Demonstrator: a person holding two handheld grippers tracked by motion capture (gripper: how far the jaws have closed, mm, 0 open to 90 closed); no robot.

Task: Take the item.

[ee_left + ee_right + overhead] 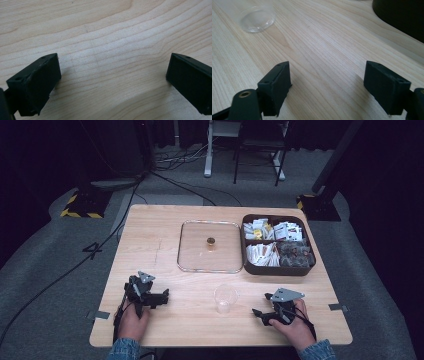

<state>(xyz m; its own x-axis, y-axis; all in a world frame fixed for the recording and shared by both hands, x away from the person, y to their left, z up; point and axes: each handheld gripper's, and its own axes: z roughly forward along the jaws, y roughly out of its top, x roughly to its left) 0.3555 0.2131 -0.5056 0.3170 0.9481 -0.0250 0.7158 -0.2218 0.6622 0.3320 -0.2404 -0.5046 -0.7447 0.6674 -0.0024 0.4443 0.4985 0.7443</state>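
High view, left gripper (161,296) and right gripper (260,312) jaws apart, empty, box (278,268) contents blurred

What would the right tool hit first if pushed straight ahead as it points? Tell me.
Likely the clear plastic cup. The right tool is open and low over the wooden table; the cup sits ahead and slightly left of its line, so it might slip past.

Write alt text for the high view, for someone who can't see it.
A person's hands rest two open grippers, left gripper and right gripper, on a wooden table, with a clear plastic cup between them. Behind sit a clear lid and a dark compartment box of packets.
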